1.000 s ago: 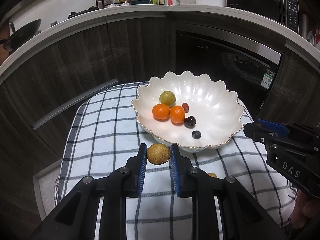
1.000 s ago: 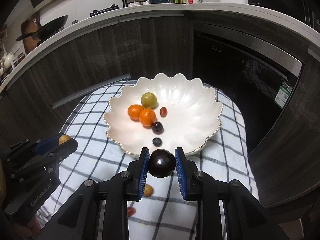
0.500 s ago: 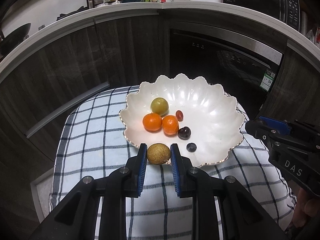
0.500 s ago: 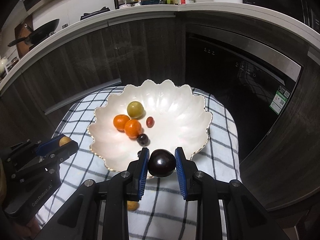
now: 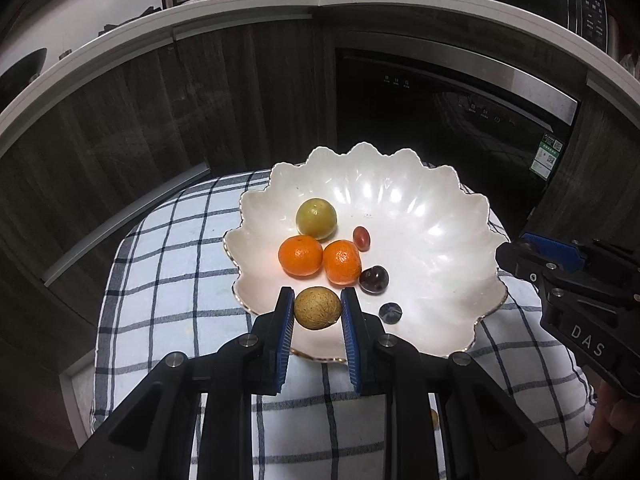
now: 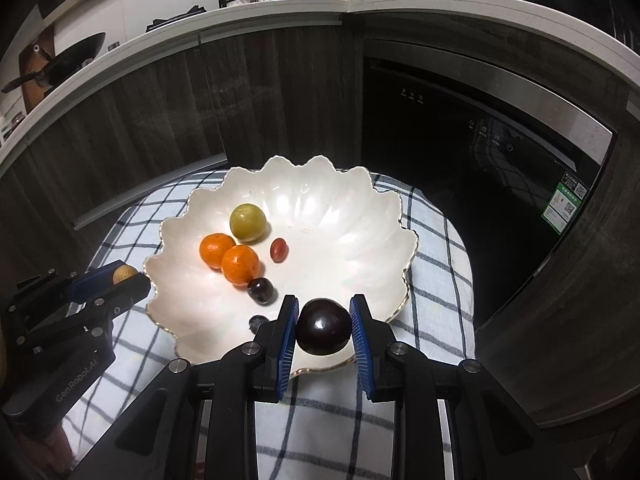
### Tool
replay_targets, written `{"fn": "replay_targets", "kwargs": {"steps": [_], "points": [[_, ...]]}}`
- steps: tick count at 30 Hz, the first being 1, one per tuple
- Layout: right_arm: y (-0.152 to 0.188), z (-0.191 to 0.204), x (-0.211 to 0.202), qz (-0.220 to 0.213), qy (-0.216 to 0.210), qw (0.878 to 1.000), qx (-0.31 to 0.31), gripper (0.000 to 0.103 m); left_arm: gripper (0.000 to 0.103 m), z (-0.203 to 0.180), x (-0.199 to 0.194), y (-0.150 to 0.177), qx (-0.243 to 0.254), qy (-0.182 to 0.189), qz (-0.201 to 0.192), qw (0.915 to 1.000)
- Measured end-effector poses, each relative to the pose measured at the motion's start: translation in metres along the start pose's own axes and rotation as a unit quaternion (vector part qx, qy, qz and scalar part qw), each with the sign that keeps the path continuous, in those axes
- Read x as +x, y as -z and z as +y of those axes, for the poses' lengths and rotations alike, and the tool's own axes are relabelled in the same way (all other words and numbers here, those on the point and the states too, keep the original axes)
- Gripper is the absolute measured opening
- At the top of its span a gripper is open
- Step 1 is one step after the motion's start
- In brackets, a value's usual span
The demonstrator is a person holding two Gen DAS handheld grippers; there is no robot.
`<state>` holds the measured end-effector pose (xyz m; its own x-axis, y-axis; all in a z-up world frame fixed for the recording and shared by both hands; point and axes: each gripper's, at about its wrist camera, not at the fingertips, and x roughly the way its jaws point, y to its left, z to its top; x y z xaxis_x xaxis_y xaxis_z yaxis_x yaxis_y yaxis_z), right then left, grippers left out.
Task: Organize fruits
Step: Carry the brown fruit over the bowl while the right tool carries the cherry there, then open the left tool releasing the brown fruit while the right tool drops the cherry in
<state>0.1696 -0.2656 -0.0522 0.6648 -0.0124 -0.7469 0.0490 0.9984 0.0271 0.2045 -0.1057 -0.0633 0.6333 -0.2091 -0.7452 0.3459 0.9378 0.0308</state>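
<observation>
Left gripper [image 5: 317,312] clamps a tan fruit [image 5: 317,308]; right gripper [image 6: 324,328] clamps a dark plum [image 6: 323,332], both low-centre over the white bowl's [image 5: 420,216] near rim.

Dark wood cabinets [image 5: 224,112] under a white countertop [image 6: 400,2], built-in oven [image 6: 480,128].

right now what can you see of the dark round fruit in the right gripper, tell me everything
The dark fruit is round, glossy, deep purple-black, plum-like, with a light glint on its skin. It looks whole and unmarked. The right gripper is shut on it, blue pads pressing its left and right sides. It hangs above the near rim of the white scalloped bowl, touching nothing but the pads. Its underside is hidden.
</observation>
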Motion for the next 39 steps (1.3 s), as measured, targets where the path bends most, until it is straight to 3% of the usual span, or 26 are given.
{"fn": "replay_targets", "kwargs": {"steps": [27,31,34,39], "points": [[-0.012,-0.006,0.038,0.019,0.006,1.000,-0.008,0.028,0.025,-0.002,0.042,-0.013,0.010,0.011,0.032,0.9994],[-0.014,-0.004,0.037,0.016,0.011,1.000,-0.016,0.029,0.040,-0.003,0.043,-0.013,0.011,0.007,0.034,0.9993],[-0.015,-0.003,0.038,0.019,0.022,0.999,-0.022,0.031,0.046,-0.002,0.042,-0.013,0.011,0.001,0.032,0.9994],[-0.015,-0.005,0.034,0.011,0.031,0.999,-0.014,0.053,0.057,0.001,0.038,-0.012,0.009,-0.006,0.028,0.9996]]}}
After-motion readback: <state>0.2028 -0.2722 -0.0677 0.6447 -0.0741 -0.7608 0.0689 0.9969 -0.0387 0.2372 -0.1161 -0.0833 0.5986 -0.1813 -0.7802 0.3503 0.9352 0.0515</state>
